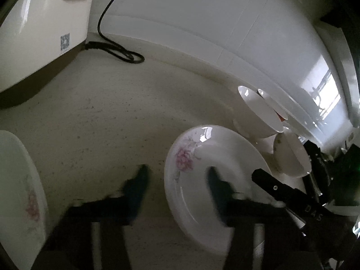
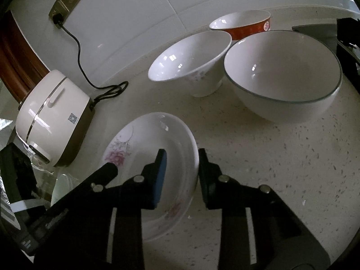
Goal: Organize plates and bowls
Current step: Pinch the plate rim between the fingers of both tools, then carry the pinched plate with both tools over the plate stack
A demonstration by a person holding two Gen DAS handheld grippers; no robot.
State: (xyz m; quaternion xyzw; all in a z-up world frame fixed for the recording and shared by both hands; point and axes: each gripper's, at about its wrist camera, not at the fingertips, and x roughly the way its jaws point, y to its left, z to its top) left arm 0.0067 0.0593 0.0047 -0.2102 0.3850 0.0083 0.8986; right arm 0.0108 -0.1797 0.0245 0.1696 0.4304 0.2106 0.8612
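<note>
Right wrist view: right claw (image 2: 181, 157) straddles the rim of a flowered plate (image 2: 144, 139) on the desk (image 2: 281, 157), fingers parted, not yet clamped. Left claw (image 1: 177, 175) hangs released just beside that plate. Beyond stand three unstacked bowls (image 2: 283, 72); a second plate (image 1: 20, 191) lies apart. Sorting looks barely begun.

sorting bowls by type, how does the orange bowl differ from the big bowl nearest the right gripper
The orange bowl is orange-red outside with a pale patch; the big bowl is plain white with a thin dark rim. The orange bowl looks shallower and stands nearer the wall. Both are upright, empty and white inside.
</note>
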